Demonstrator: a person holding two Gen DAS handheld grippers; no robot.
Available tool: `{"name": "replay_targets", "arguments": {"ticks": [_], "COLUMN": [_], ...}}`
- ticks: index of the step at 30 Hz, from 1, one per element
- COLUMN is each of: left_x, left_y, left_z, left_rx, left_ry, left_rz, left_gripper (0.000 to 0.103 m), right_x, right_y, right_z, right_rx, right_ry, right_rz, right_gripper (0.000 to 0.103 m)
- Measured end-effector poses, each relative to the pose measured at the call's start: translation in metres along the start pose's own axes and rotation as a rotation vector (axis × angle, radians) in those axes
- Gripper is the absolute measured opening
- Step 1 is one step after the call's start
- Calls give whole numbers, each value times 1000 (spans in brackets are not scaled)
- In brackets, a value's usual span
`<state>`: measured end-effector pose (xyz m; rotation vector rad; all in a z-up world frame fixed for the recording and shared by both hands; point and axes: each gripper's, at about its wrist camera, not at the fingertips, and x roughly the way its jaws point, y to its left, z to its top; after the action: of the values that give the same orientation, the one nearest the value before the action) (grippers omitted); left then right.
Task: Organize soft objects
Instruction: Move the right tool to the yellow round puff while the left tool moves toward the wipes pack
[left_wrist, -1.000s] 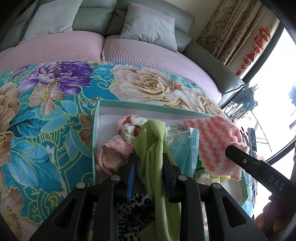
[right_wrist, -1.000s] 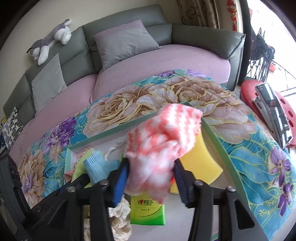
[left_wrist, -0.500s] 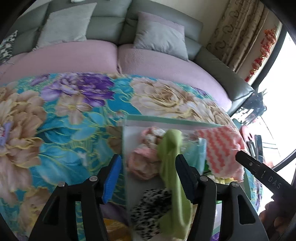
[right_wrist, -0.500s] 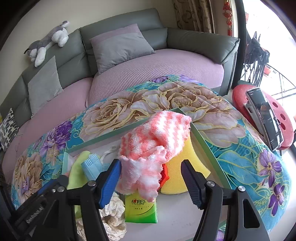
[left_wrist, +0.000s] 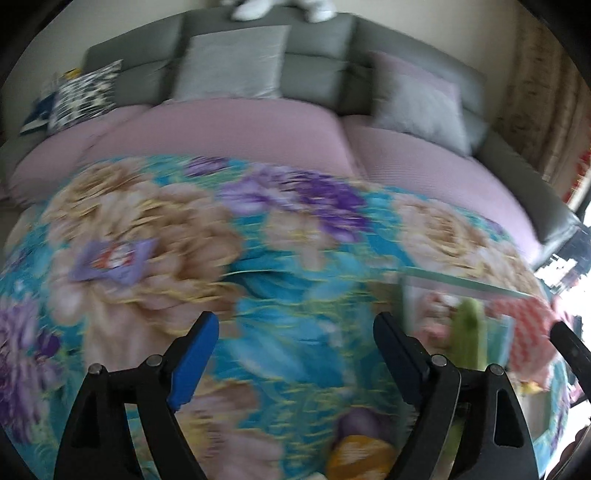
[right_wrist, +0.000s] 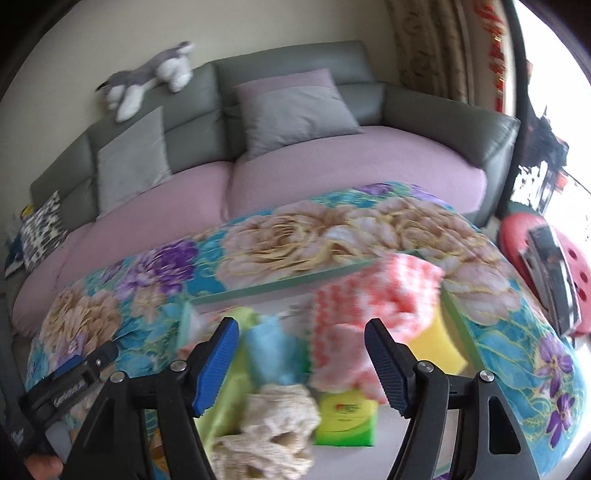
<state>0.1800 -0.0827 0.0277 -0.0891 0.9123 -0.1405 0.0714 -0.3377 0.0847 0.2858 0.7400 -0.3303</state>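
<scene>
While both grippers hang over the flowered blanket, neither one holds anything. The left gripper has its blue-padded jaws spread wide, having just been opening, and between them lies only blurred teal and peach cloth; the green cloth it was around now sits apart, at about three o'clock from its right finger. In that same view the shallow green-rimmed box lies at three o'clock, with the pink-and-white zigzag towel heaped against its far right side and a pale pink bundle at its left end.

From the right wrist view, the right gripper also stands open, its jaws having just been parting, and the zigzag towel rests loose in the box, seen at twelve to one o'clock between the fingertips, touching neither pad. A yellow sponge lies under the towel's right edge, at three o'clock. A light blue cloth is at eleven o'clock by the left pad, and the lime-green cloth drapes lower left. A cream lacy bundle sits at six o'clock, with a green tissue packet just beside it on the right.

Beyond the blanket at twelve o'clock runs a grey sofa with lilac seat covers, grey cushions, and a plush husky on its back.
</scene>
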Motion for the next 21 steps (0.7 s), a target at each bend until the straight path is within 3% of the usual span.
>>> {"name": "replay_targets", "arguments": {"ticks": [6,9,21], "left_x": [-4,-12,-29], "left_y": [47,65,100], "left_z": [2,2,-2], "left_rx": [-98,-135,-184], "left_ry": [-6,-28,-59], "left_rz": [131,154,214], "left_gripper": [87,98,98], "right_x": [5,8,15], "right_y": [38,51,104], "right_z": [-6,-11,-29], "right_rx": [-79,-108,-213], "right_ry": [24,29,78], "right_rz": [75,93,184], "right_gripper": [80,85,89]}}
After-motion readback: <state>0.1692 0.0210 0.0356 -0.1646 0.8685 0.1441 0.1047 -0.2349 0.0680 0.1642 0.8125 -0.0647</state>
